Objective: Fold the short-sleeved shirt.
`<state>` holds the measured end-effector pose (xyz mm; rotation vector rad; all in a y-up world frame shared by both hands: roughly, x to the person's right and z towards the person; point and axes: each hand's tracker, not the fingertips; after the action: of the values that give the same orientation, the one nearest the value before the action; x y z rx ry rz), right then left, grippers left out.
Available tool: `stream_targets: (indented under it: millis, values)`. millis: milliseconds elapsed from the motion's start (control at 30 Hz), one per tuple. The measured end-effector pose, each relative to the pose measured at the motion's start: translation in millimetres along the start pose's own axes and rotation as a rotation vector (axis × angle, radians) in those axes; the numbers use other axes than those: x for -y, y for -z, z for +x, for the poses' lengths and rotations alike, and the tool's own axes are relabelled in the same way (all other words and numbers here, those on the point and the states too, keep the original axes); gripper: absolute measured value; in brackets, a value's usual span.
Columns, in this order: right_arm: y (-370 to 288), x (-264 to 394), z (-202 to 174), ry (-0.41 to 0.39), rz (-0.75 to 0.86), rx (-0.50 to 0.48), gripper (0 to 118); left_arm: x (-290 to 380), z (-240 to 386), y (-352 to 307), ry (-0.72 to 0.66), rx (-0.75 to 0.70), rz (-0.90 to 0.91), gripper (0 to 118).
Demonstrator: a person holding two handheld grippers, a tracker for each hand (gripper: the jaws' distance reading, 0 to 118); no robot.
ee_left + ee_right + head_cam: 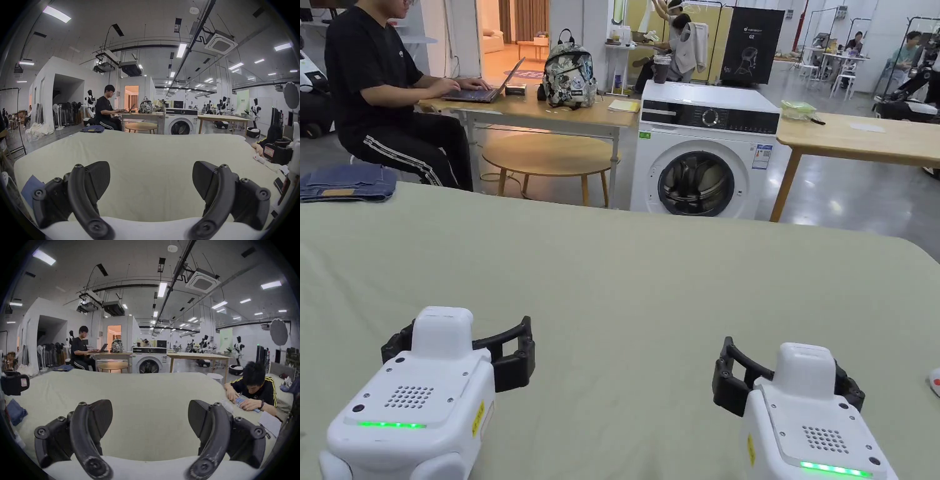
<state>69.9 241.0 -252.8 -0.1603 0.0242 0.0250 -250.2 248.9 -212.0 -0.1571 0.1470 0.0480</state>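
Head view | left gripper (459,347) spread | right gripper (787,378) spread | over cloth-covered table (650,281)

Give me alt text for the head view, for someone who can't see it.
Two white handheld grippers, left gripper and right gripper, hover with jaws open over a bare pale green cloth surface. Folded jeans lie at its far left corner; beyond stand a washing machine and a person typing.

Surface: tabletop (650,269), covered in pale green cloth.
Far left corner: folded blue jeans (347,183) are laid flat.
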Motion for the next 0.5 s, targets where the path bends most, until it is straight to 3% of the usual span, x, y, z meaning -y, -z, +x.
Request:
stream_targets:
  millis: [200,500]
  values:
    - [1,-8,3,0.039,-0.025,-0.047,97,1,0,2,-0.013,0.014,0.001,104]
    - [6,-15,2,0.134,-0.089,0.007,97,2,3,2,0.012,0.051,0.007,104]
